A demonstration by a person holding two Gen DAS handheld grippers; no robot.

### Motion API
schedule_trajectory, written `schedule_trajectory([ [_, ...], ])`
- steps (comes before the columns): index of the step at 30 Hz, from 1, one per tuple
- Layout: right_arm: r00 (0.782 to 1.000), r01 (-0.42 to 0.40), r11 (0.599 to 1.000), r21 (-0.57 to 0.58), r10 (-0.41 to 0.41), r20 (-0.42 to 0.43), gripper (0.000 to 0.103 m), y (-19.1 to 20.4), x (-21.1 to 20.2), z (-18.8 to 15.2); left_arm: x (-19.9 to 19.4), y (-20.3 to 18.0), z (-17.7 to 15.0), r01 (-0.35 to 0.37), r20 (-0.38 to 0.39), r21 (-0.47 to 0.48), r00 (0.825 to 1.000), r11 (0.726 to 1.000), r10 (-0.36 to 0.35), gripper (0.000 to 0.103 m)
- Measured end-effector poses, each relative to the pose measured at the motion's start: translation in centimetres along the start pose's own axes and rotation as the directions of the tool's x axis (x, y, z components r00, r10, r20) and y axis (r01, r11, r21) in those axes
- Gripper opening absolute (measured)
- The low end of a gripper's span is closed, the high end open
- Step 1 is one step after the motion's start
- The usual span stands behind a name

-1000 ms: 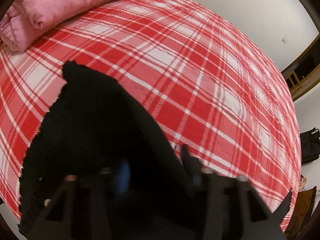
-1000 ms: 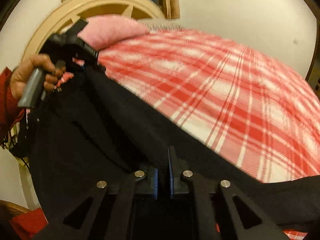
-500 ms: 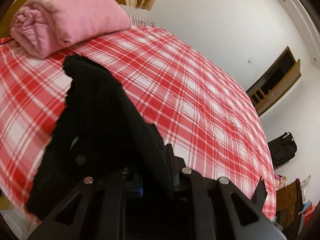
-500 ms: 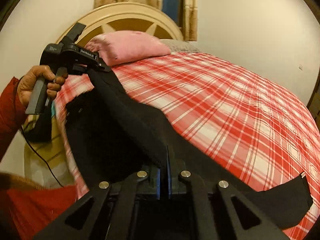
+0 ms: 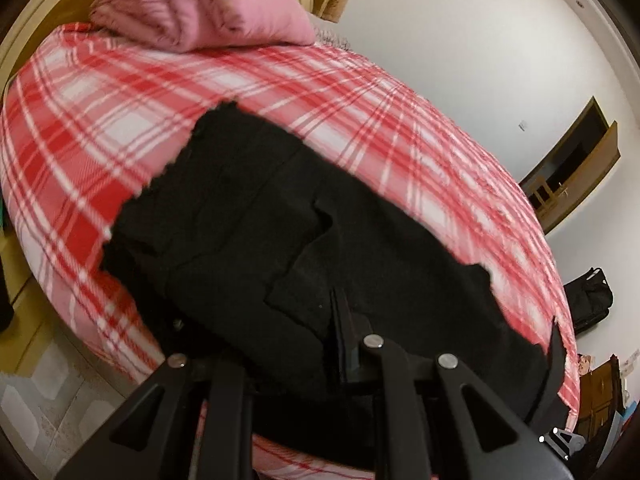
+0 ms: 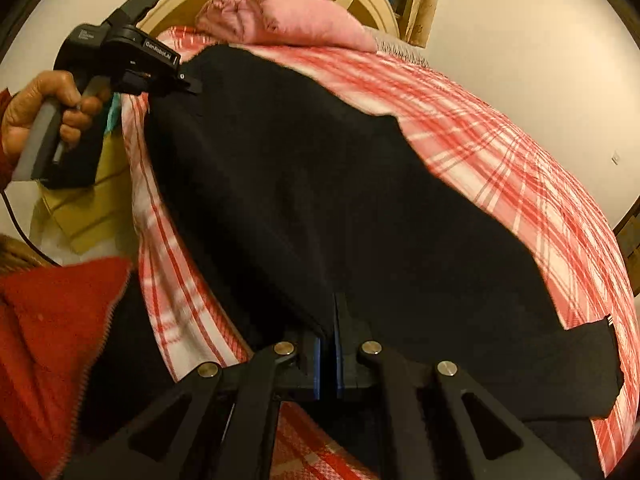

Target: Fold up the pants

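From my seat the only lettering I can read is in the right wrist view: a small white label reading "GenRobot.AI" on the black body of the left gripper (image 6: pixel 192 85), along the side just behind its fingers. There is another pale mark on the top rear of that same housing, up by the person's hand, but it is too small and blurred for me to make out. Nothing is legible in the left wrist view.

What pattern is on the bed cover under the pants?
Red and white plaid bed cover, clearest from the left wrist view.
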State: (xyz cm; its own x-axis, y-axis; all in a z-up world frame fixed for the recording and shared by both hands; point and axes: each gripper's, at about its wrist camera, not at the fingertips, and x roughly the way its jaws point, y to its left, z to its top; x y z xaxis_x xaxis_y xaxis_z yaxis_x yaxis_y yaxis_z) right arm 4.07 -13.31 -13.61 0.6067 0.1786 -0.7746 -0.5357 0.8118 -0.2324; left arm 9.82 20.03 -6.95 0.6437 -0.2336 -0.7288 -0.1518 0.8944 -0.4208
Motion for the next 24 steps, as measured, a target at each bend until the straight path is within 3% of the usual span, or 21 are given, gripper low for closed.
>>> schedule_trajectory([
  [3,1.0,0.009,1.0,-0.014,-0.009,0.019,0.007,0.2,0.2,-0.4,0.8,0.3,-0.7,-0.014,-0.011,0.023,1.0,1.0,0.014,0.019],
  [5,1.0,0.011,1.0,-0.008,-0.011,0.028,0.008,0.0,0.4,-0.6,1.4,0.3,-0.9,-0.039,-0.005,0.048,0.999,0.998,0.039,0.028],
  [8,0.999,-0.011,0.999,0.035,0.01,0.033,0.011,-0.5,0.3,-0.6,1.4,0.4,-0.9,-0.049,0.008,0.071,0.999,0.996,0.049,0.031],
  [10,0.999,-0.05,0.996,0.08,0.048,0.022,0.023,-1.2,0.0,-0.5,1.3,0.2,-0.6,-0.061,-0.004,0.079,0.998,0.995,0.061,0.035],
  [12,0.995,-0.097,0.985,0.146,0.094,0.026,0.058,-2.0,-0.6,-0.4,0.9,0.0,-0.2,-0.089,-0.03,0.08,0.995,0.993,0.092,0.042],
  [14,0.985,-0.17,0.957,0.235,0.156,0.076,0.066,-3.3,-1.9,-0.6,0.0,0.0,0.1,-0.156,-0.014,0.086,0.987,0.984,0.158,0.062],
  [17,0.965,-0.247,0.891,0.382,0.193,0.176,0.066,-6.6,-4.8,-1.2,-2.3,0.2,0.8,-0.251,0.062,0.091,0.967,0.964,0.246,0.071],
  [19,0.966,-0.206,0.861,0.464,0.103,0.237,0.066,-9.7,-7.5,-2.0,-4.0,0.3,1.5,-0.311,0.143,0.075,0.944,0.948,0.298,0.071],
  [21,0.973,-0.097,0.823,0.56,-0.042,0.229,0.066,-14.1,-9.9,-3.2,-4.9,-0.1,2.0,-0.325,0.203,0.066,0.93,0.943,0.306,0.071],
  [22,0.974,-0.042,0.79,0.611,-0.105,0.203,0.066,-16.6,-10.7,-4.0,-4.8,-0.3,2.3,-0.319,0.217,0.071,0.93,0.945,0.298,0.071],
  [24,0.97,0.062,0.685,0.726,-0.212,0.117,0.066,-22.3,-11.5,-5.7,-3.8,-1.5,3.0,-0.288,0.236,0.105,0.937,0.952,0.257,0.071],
])
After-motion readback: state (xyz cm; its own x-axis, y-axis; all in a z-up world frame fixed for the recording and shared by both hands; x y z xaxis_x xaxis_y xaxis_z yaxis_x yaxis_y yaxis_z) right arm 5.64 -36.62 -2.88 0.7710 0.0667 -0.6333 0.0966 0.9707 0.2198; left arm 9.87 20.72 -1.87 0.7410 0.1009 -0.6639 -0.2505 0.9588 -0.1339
